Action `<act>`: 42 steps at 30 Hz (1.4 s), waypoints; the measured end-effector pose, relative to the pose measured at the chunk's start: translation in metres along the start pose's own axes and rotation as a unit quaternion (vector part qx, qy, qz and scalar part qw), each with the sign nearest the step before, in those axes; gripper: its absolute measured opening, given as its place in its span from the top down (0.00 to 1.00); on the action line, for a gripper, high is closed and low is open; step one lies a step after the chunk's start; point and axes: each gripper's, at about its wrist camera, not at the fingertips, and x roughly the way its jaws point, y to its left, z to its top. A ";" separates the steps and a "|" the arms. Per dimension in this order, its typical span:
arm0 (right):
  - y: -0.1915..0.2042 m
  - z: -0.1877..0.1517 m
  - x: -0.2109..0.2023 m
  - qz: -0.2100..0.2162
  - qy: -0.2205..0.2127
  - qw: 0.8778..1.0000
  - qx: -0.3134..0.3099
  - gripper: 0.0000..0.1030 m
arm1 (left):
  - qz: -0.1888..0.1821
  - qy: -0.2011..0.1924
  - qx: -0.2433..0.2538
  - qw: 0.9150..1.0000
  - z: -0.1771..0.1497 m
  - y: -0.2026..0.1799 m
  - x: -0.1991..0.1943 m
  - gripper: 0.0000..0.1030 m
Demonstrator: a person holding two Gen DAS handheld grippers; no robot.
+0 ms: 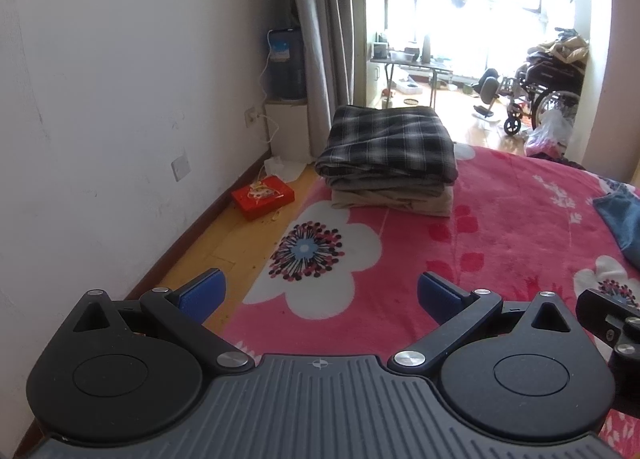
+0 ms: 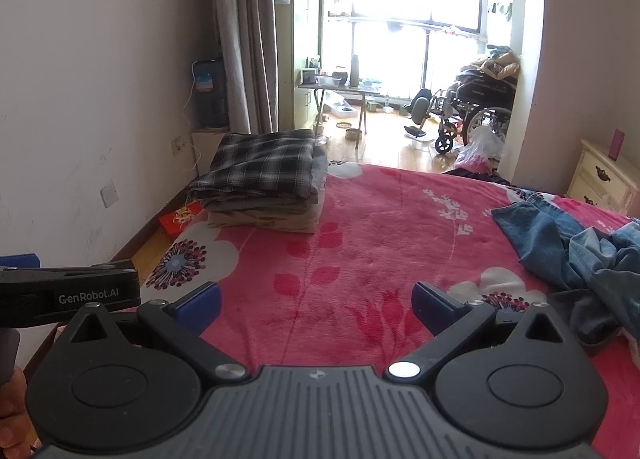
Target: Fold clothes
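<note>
A stack of folded clothes (image 1: 390,157), a dark plaid garment on top and beige ones below, sits at the far left corner of the pink floral blanket (image 1: 500,235). The same stack (image 2: 262,183) shows in the right wrist view. Crumpled blue jeans (image 2: 576,243) lie unfolded at the right side of the bed, with a corner of the jeans (image 1: 622,219) in the left wrist view. My left gripper (image 1: 320,293) hovers open over the blanket's near edge, nothing between its blue pads. My right gripper (image 2: 316,305) is open too, left of the jeans.
A white wall (image 1: 120,99) and a strip of wooden floor with a red box (image 1: 262,197) run along the bed's left side. Beyond the bed are a grey curtain (image 1: 324,19), a folding table (image 2: 340,93), a wheelchair (image 2: 476,111) and a cream nightstand (image 2: 604,175).
</note>
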 end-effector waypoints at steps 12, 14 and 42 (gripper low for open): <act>0.007 0.000 0.001 -0.002 0.001 1.000 -0.004 0.00 | -0.001 -0.003 -0.003 1.000 0.000 0.006 -0.001 0.00; 0.008 -0.001 0.001 -0.002 0.002 1.000 -0.003 0.00 | -0.001 -0.004 -0.004 1.000 0.000 0.006 -0.002 0.00; 0.010 -0.005 0.009 -0.005 0.018 1.000 0.005 0.00 | -0.002 0.005 -0.006 1.000 -0.001 0.013 0.000 0.00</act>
